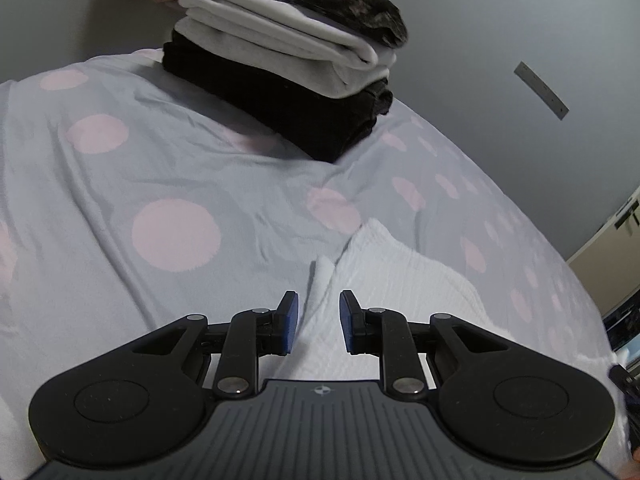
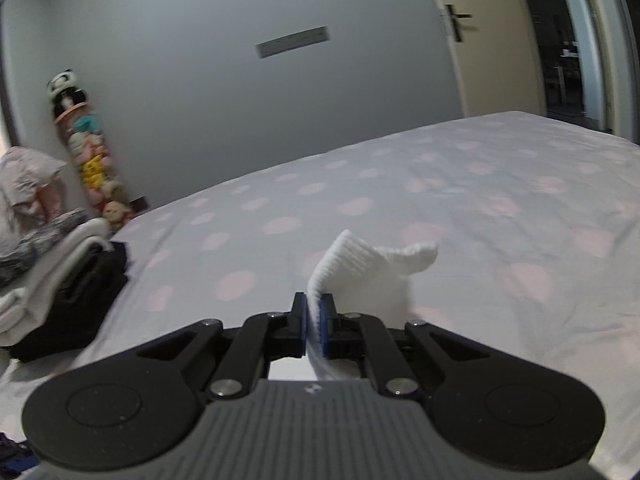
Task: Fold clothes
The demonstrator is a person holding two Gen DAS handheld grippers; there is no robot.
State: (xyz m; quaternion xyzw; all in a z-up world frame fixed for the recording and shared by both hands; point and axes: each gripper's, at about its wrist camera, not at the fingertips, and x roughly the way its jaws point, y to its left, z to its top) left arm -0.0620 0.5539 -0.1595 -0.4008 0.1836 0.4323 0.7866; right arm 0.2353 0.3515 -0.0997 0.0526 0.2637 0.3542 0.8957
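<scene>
A white ribbed garment [image 1: 400, 280] lies crumpled on the dotted bedsheet [image 1: 120, 200] in the left wrist view. My left gripper [image 1: 319, 312] hovers over its left edge. The jaws stand apart, a raised fold of the cloth shows in the gap, and the pads do not press it. In the right wrist view my right gripper [image 2: 315, 312] is shut on a ribbed edge of the white garment [image 2: 360, 264]. That part stands lifted above the bedsheet [image 2: 480, 184], with a corner sticking out to the right.
A stack of folded clothes [image 1: 280, 60], black below, white and patterned on top, sits at the far side of the bed; the same stack [image 2: 60, 280] is left of the right gripper. A column of soft toys [image 2: 92, 152] stands by the wall, and a door [image 2: 492, 40] is at the right.
</scene>
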